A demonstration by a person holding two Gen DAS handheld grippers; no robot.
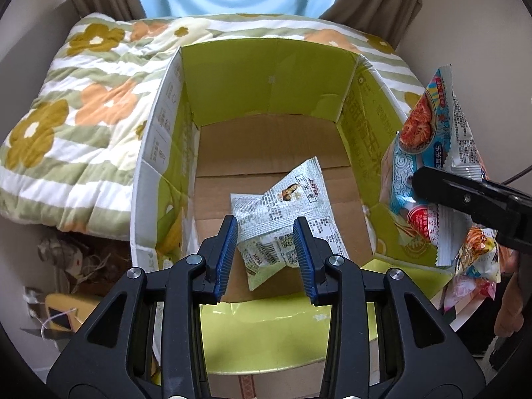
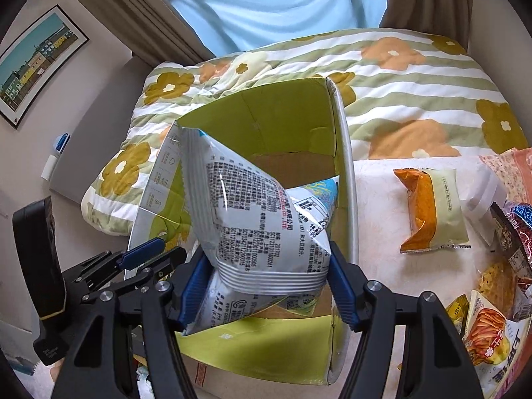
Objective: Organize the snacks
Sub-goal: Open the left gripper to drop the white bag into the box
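An open cardboard box with green inner flaps stands beside a bed; it also shows in the right wrist view. Two pale green snack packets lie on its bottom. My left gripper is open and empty, hovering over the box's near edge above the packets. My right gripper is shut on a blue-and-white snack bag and holds it above the box's right side. The same bag shows at the right in the left wrist view, with the right gripper's finger across it.
A flowered green-striped quilt lies behind and left of the box. In the right wrist view an orange cake packet and several more snack bags lie on a white cloth to the right. The left gripper appears at the lower left.
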